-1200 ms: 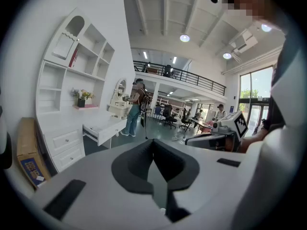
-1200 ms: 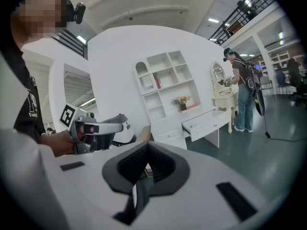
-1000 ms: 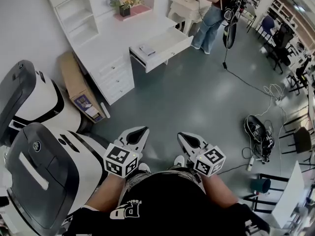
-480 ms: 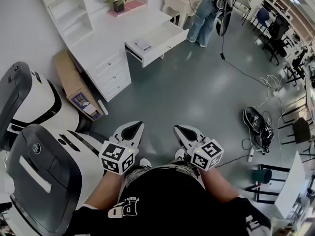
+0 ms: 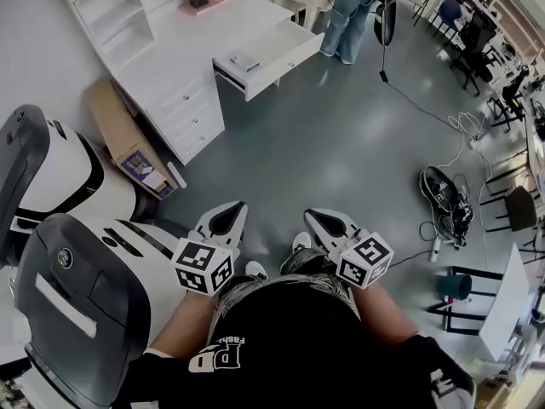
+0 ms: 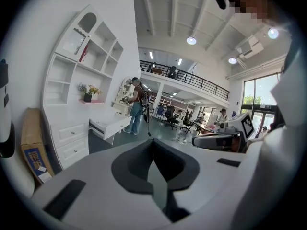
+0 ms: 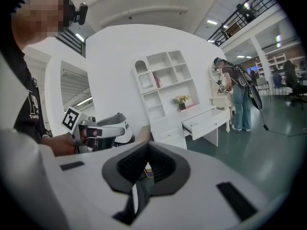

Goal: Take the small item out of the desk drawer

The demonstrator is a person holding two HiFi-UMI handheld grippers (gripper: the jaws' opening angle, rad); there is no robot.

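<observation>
My left gripper (image 5: pixel 229 220) and right gripper (image 5: pixel 323 222) are both clenched on nothing, close to my body. The item (image 5: pixel 245 61) lies in the open drawer (image 5: pixel 281 54), well apart from me across the floor (image 5: pixel 341 143). A box (image 5: pixel 123 139) lies beside the desk (image 5: pixel 196 45), a person (image 5: pixel 347 15) stands just past the drawer, and cables (image 5: pixel 447 198) lie to the right.

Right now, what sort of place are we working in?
Probably a large open lab hall with a mock room corner: a white desk with its drawer open, loose cables on the grey floor, and a railed mezzanine overhead.
</observation>
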